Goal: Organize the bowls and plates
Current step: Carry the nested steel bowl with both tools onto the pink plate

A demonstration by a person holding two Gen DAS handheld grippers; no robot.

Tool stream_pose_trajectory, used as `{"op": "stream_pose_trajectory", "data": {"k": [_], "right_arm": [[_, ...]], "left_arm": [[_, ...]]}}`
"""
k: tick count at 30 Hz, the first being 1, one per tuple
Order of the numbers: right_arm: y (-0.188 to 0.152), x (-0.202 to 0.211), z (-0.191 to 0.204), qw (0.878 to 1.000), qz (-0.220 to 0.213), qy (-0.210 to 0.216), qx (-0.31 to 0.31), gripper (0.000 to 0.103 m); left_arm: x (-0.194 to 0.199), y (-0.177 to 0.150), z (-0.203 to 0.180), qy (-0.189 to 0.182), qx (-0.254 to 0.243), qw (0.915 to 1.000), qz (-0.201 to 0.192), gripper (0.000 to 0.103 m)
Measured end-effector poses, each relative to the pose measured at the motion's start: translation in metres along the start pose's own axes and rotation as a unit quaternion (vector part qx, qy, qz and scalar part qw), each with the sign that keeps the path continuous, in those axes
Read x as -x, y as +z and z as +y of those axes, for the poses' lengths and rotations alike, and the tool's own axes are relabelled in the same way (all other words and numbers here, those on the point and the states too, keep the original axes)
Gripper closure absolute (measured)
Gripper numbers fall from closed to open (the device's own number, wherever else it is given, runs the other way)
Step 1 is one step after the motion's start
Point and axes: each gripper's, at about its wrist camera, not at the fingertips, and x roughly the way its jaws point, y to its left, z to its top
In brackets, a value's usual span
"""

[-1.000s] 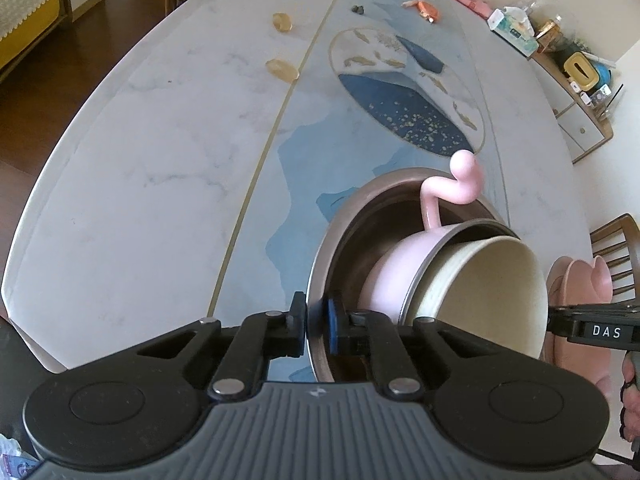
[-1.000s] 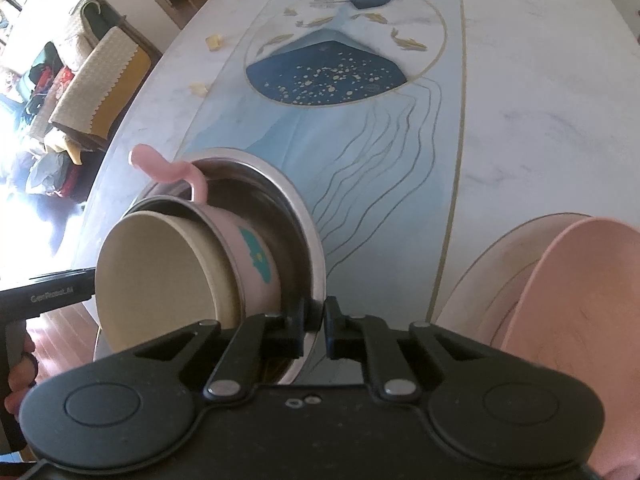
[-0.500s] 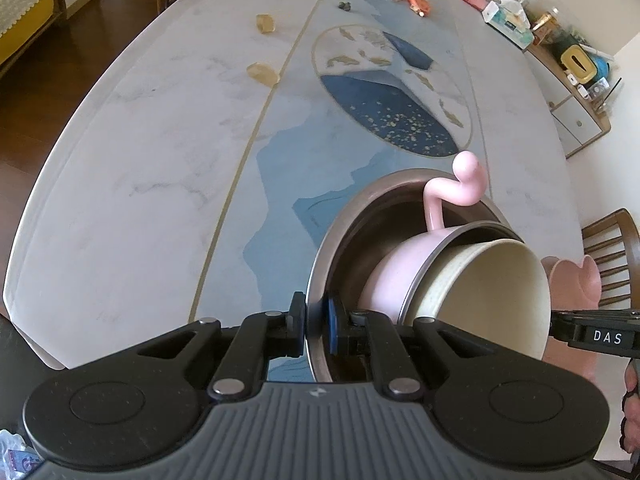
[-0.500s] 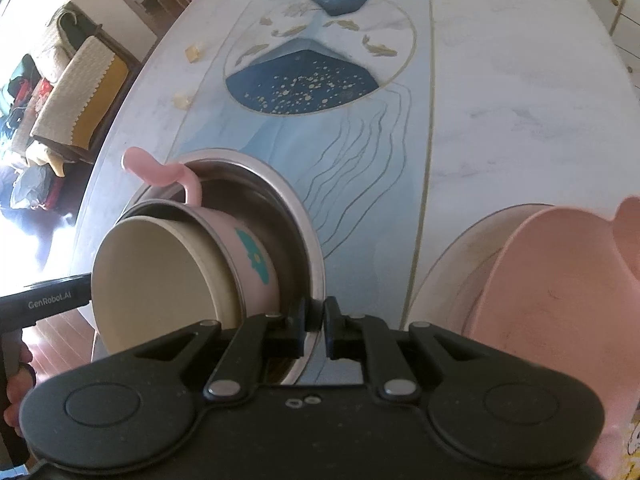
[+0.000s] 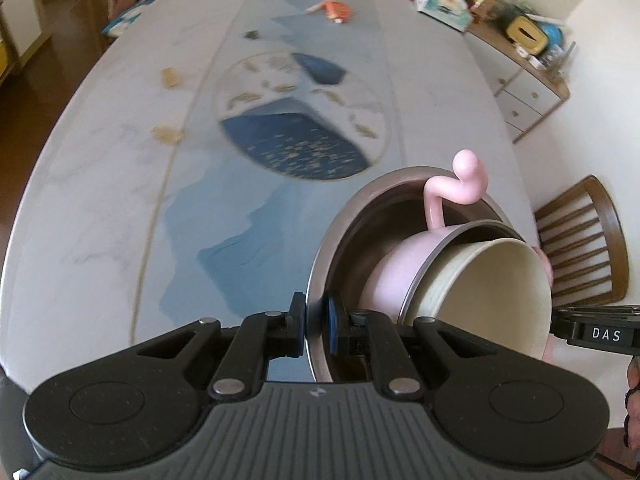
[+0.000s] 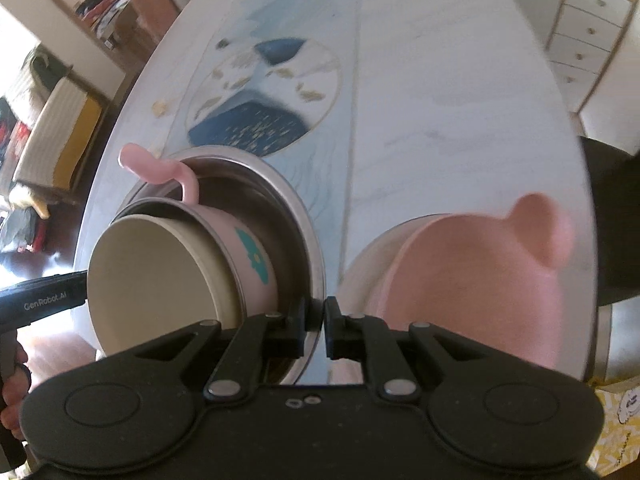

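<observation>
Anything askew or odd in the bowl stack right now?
Yes. The pink cup and the beige bowl nested in it lie tipped on their side inside the steel bowl, not seated flat. Both grippers, left gripper and right gripper, pinch the steel rim.

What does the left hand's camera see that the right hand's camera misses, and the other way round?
Only the left wrist view shows the wooden chair and the cluttered cabinet top. Only the right wrist view shows the pink dish with its rounded ear, and the teal flower on the pink cup. Both show the steel bowl pinched at its rim by the left gripper and right gripper, the beige bowl, and the table.
</observation>
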Motion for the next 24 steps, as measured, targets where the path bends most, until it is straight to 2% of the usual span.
{"op": "stream_pose_trajectory", "data": {"k": [6, 15, 24], "right_arm": [[-0.001, 0.024, -0.042, 0.999, -0.018, -0.014, -0.032, 0.093], [-0.014, 0.041, -0.115, 0.996, -0.017, -0.030, -0.079, 0.093], [-0.026, 0.033, -0.161, 0.995, 0.008, -0.030, -0.098, 0.093]], "left_arm": [[-0.010, 0.008, -0.050, -0.014, -0.037, 0.9992, 0.007, 0.094], [-0.042, 0.003, -0.124, -0.027, -0.080, 0.9959, 0.033, 0.093], [-0.078, -0.011, -0.165, -0.022, -0.082, 0.9944, 0.063, 0.093]]}}
